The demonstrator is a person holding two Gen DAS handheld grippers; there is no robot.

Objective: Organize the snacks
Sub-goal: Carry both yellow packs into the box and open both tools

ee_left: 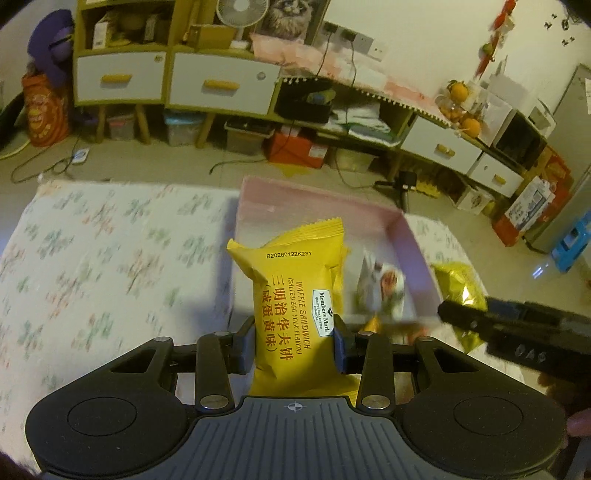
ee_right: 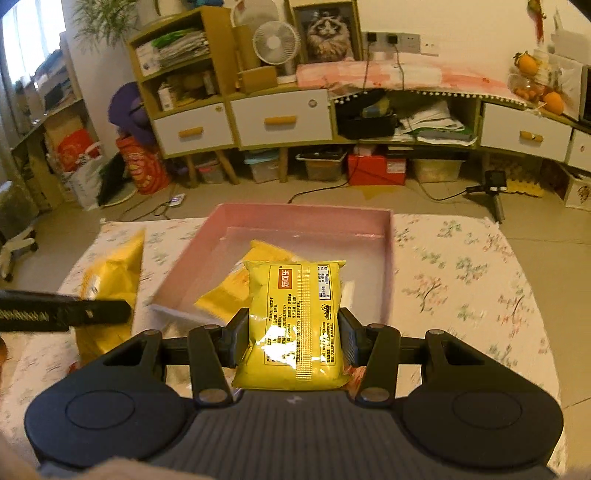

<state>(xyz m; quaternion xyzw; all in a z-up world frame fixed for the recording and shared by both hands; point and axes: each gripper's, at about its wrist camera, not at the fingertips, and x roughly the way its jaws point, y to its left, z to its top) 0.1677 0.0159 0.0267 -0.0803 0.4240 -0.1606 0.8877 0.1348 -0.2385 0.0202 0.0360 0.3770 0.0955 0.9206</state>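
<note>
Both jaws are clenched, each pair gripping a yellow snack packet [ee_left: 295, 314] [ee_right: 295, 325] above the pink box [ee_right: 306, 218].

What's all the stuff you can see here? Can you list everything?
Yellow waffle sandwich packet: one, yellow with red writing, clamped in the left claw.
Yellow foil snack packet with a glossy back seam: one, yellow, clamped in the right claw.
Shallow pink cardboard box: one, pink, on the flowered cloth, with at least one yellow packet inside.
Shiny gold bag: one, gold, on the cloth beside the box.
White snack packet: one, white with a picture, blurred, in the box.
Flowered cloth: one, white with small flowers, under everything.
White desk fan: one, on the cabinet.
Framed cat picture: one, against the wall.
Left claw: black, gripping.
Right claw: black, gripping.
</note>
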